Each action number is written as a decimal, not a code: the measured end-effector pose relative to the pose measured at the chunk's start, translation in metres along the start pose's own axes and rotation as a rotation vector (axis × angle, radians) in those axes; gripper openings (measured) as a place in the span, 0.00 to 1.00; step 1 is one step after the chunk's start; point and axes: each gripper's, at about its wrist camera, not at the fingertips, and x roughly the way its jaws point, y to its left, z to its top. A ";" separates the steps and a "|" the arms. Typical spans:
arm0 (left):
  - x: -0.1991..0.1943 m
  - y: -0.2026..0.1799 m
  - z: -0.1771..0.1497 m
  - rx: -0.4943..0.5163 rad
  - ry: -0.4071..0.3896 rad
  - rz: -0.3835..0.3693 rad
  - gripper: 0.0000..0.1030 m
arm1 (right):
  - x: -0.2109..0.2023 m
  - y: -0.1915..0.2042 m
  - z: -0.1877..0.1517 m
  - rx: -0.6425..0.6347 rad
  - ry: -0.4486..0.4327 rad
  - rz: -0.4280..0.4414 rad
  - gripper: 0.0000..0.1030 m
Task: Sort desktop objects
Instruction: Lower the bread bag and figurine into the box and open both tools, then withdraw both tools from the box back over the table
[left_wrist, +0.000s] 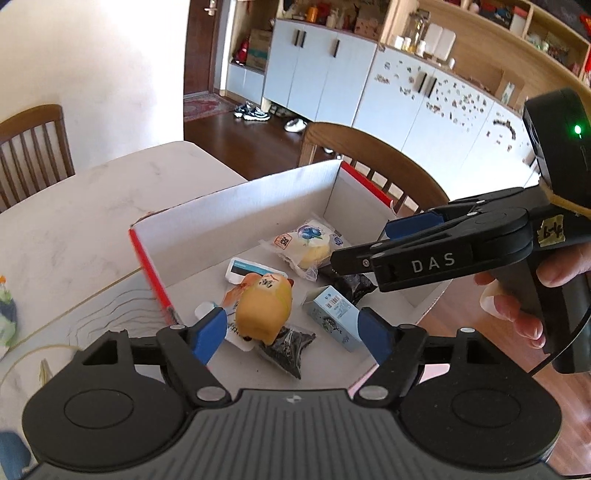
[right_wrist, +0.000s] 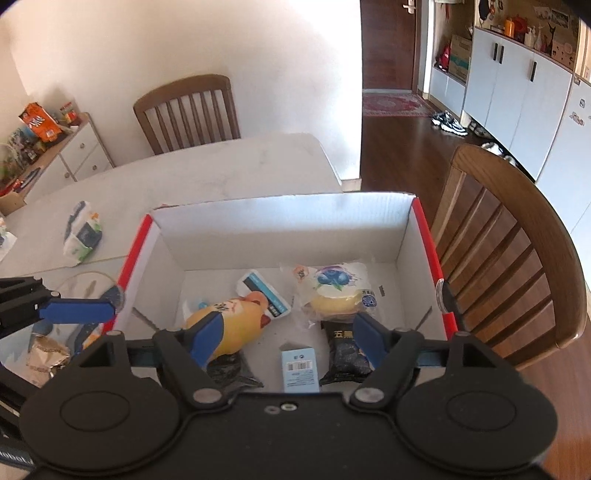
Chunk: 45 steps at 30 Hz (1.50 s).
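Both hand-held grippers, left (left_wrist: 291, 332) and right (right_wrist: 286, 339), released over corrugated cardboard box (right_wrist: 280, 225) mid-frame on pale marble tabletop (right_wrist: 207, 166), holding crinkly wrapped snacks and rounded yellow toy (left_wrist: 264, 310); wooden slat chairs around.

The left wrist camera looked down along its fingers from the near-left corner of the box (left_wrist: 236, 206), close above it, facing the far right corner. The right wrist camera sat near the box's (right_wrist: 280, 221) near edge, looking straight toward the far wall. Both views shared the box interior — and the desk (right_wrist: 229, 166) beyond its left edge.
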 end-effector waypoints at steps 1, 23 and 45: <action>-0.003 0.001 -0.002 -0.008 -0.008 0.000 0.75 | -0.002 0.002 -0.001 -0.008 -0.004 0.003 0.77; -0.083 0.079 -0.067 -0.064 -0.114 0.053 1.00 | -0.040 0.103 -0.034 -0.044 -0.125 0.046 0.80; -0.122 0.168 -0.133 -0.108 -0.151 0.112 1.00 | -0.008 0.224 -0.091 -0.068 -0.100 0.029 0.80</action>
